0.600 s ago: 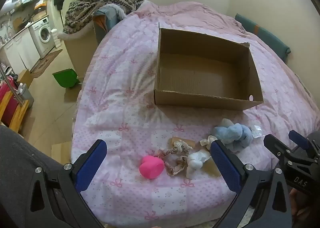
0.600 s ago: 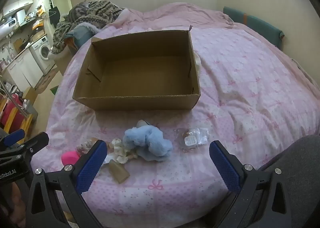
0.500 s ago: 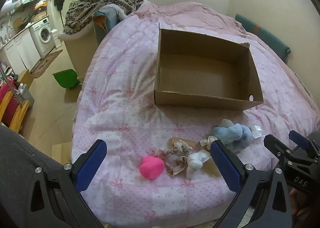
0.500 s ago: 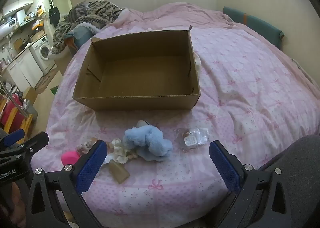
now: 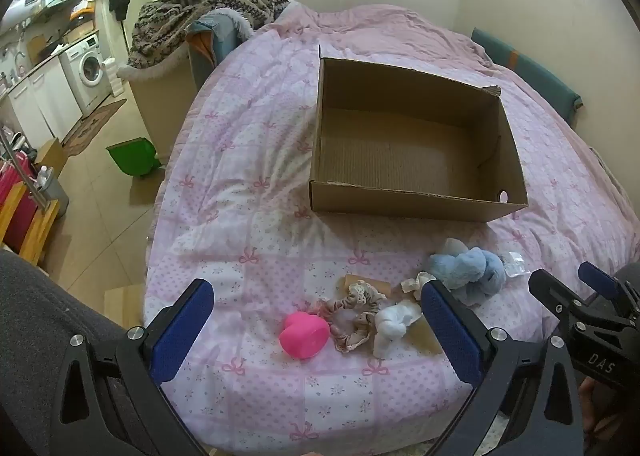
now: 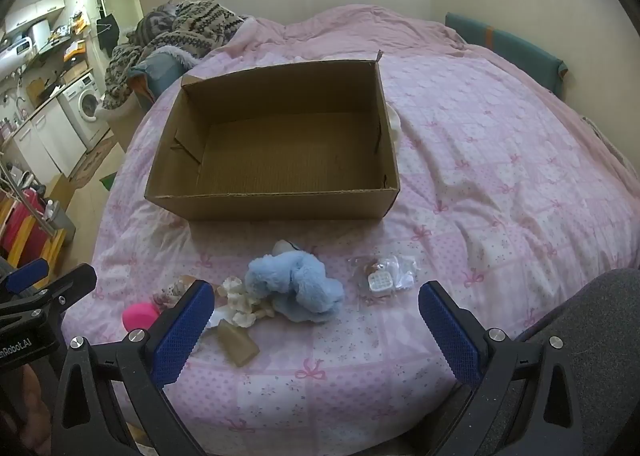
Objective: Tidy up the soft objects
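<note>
Both sets of fingers released, spread wide, nothing in them, hovering over the near edge of the bed (image 5: 248,160). Box (image 5: 416,200) sits empty in the upper centre of both frames. Soft stuff is in a loose row between box and me: pink heart (image 5: 304,336), scrunchie (image 5: 354,314), white sock (image 5: 394,322), blue plush (image 6: 296,286), small clear packet (image 6: 382,276). In the right view the blue plush lies dead centre between my right gripper (image 6: 316,330) fingers, long axis roughly left-right across frame. Left gripper (image 5: 316,330) frames the pink heart and scrunchie. My guess: right takes the plush, straight forward and down.
</note>
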`<control>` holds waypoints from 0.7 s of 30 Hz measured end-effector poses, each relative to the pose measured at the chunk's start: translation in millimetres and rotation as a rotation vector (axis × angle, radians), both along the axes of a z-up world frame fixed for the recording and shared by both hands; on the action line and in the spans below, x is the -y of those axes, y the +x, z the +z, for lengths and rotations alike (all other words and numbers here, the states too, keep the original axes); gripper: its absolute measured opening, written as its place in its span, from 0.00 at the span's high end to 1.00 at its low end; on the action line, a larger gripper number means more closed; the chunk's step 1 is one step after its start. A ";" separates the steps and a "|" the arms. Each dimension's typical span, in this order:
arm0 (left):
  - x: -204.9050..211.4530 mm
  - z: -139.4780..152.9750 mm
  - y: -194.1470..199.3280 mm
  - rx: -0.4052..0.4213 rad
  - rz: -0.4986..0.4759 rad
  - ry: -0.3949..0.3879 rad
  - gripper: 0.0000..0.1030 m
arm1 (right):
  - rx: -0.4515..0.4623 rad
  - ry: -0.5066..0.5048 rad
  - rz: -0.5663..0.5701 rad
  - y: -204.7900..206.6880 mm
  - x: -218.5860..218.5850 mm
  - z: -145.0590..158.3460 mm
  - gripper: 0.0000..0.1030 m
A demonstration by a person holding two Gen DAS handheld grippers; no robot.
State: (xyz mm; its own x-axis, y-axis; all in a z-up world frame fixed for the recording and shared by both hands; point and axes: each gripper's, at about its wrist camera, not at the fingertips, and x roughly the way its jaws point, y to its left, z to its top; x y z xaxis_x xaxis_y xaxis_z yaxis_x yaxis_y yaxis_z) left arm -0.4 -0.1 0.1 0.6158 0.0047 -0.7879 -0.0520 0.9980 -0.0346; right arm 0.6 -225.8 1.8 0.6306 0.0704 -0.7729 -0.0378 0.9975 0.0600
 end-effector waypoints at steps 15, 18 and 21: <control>-0.7 0.0 0.0 0.002 0.001 0.000 0.00 | 0.001 0.000 0.001 -0.2 0.0 0.3 0.00; -1.0 0.1 -0.1 0.001 0.003 -0.001 0.00 | 0.002 0.000 0.001 -0.1 0.0 0.4 0.00; -0.7 1.0 -2.1 0.000 0.004 -0.002 0.00 | 0.001 0.000 0.001 -0.2 -0.2 0.3 0.00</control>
State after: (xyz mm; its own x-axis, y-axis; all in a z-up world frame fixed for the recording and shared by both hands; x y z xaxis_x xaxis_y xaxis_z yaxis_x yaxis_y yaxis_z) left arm -2.5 0.6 1.1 0.6159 0.0058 -0.7878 -0.0556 0.9978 -0.0362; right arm 0.4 -225.6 2.1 0.6316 0.0712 -0.7720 -0.0392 0.9974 0.0599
